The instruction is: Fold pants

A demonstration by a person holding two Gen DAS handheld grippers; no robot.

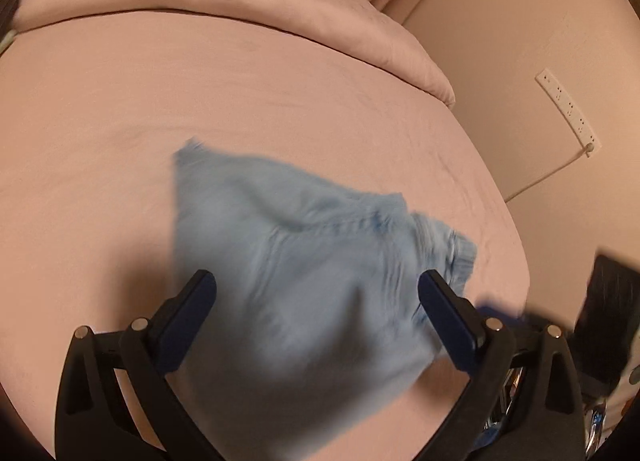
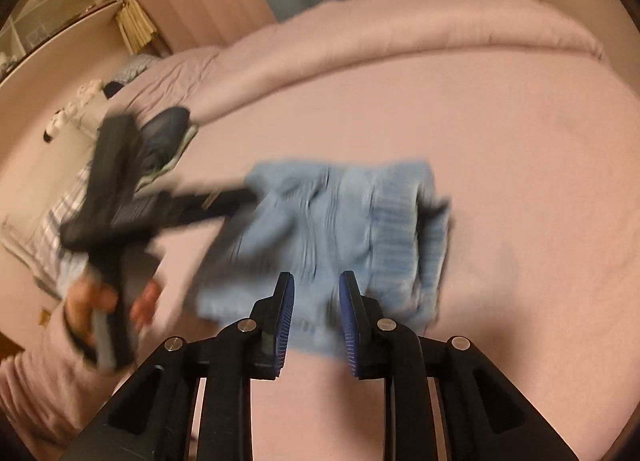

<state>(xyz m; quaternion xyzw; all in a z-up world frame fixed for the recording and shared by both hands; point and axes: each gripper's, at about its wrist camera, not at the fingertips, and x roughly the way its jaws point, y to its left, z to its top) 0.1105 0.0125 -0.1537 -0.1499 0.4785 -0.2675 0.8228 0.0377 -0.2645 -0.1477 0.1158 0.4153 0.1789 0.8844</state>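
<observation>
The light blue pants (image 1: 304, 261), motion-blurred, lie bunched on the bed (image 1: 200, 109). Left gripper (image 1: 316, 285) jaws gape wide over them, empty. Right gripper (image 2: 316, 289) jaws are narrowly parted; contact with the fabric is unclear. No writing is legible.

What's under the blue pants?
The pants lie on the pink bed sheet, which shows all around them. Anything directly beneath the cloth is covered, so it cannot be seen.

Left gripper (image 1: 316, 291): jaws wide apart, pointing obliquely down, nothing pressed between pads. From right wrist view, left hand (image 2: 106, 307) wraps its handle, sleeve at wrist; view blurred. Right gripper (image 2: 316, 293): jaws narrowly apart, blue pads (image 2: 285, 313) facing, nothing clamped, angled down.
</observation>
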